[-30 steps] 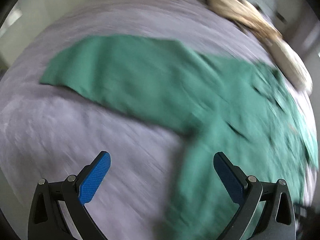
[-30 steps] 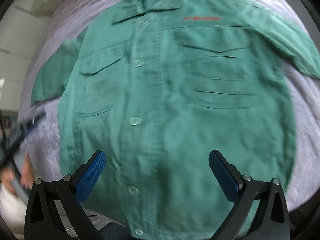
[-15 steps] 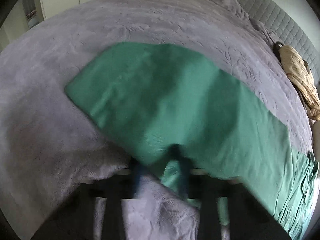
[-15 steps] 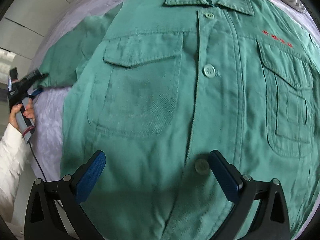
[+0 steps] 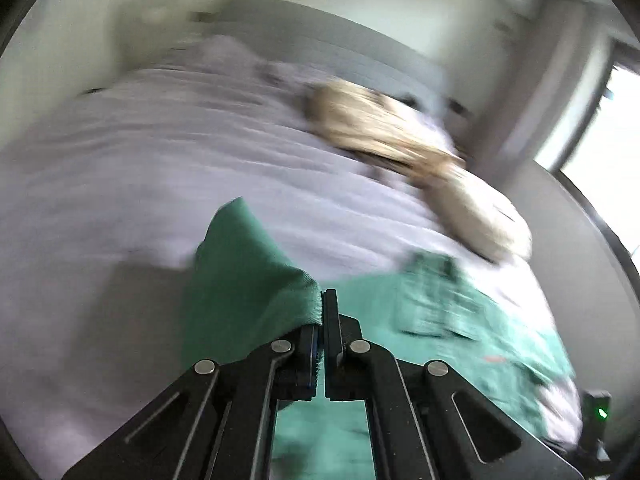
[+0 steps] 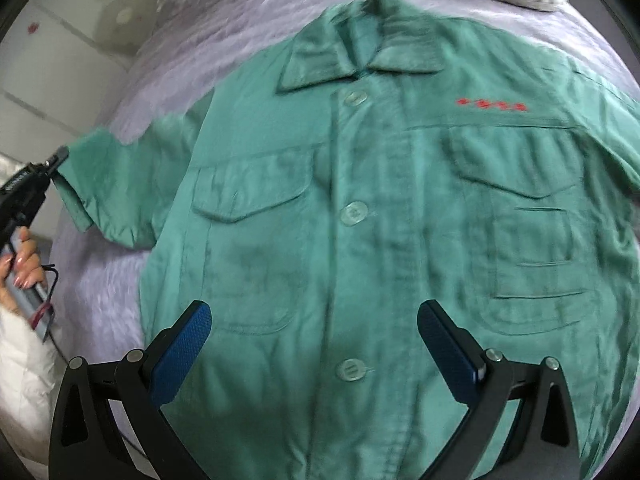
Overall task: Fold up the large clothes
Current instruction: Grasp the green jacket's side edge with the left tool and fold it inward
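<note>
Left wrist view: left hand-held gripper point(image 5: 322, 312) clenched on the sleeve hem of the green shirt point(image 5: 248, 280), lifted off the lilac bed point(image 5: 160, 160); tan garment point(image 5: 384, 128) beyond, blurred.

Right wrist view: right hand-held gripper point(image 6: 314, 340) released, above shirt point(image 6: 360, 240) lying flat, buttoned, collar far, red chest lettering point(image 6: 491, 105), two flap pockets.

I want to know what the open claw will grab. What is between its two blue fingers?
In the right wrist view, the right gripper is open over the green shirt. Between its fingers lies the shirt's front with one button.
</note>
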### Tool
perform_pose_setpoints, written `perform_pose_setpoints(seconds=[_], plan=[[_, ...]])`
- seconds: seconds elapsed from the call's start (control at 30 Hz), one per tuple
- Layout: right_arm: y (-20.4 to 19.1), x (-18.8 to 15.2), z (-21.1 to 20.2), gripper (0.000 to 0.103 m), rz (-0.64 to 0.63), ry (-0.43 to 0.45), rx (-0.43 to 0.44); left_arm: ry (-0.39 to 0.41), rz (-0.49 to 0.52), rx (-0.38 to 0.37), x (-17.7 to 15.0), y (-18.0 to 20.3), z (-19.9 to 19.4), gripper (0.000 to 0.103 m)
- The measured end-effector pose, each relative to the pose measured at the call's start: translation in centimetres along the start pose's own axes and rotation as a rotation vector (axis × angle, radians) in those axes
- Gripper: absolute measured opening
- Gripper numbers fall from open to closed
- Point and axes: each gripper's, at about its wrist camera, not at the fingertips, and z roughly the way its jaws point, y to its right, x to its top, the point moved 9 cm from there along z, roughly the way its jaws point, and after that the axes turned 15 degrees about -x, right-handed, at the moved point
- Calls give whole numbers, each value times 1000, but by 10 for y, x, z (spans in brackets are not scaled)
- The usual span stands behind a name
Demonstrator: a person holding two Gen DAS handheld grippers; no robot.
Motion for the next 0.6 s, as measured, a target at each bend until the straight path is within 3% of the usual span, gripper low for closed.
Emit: perform_pose_setpoints(seconds=[0.07,0.17,0.3,0.4,0.43,0.47,0.53,0.6], plan=[[29,6,-10,103,49,18,3,-74,72,-51,-14,50,44,2],[63,12,-12,103,94,42,-4,-195,132,-83,-62,104,98,2],[108,13,1,103,147,18,-15,-363,189,32,-134,112,155,3],[133,11,6,103,158,-6,-25,-409,189,92,-158,108,164,4],[138,11,6,103,148,-8,-32,-410,191,106,-160,106,161,13],[139,12,6,103,138,-8,-38,-412,195,121,-160,105,157,46],[141,19,1,103,100,3,-50,-385,208,152,-155,108,136,93],[134,30,-3,103,59,20,-54,-352,233,166,-150,108,118,94]])
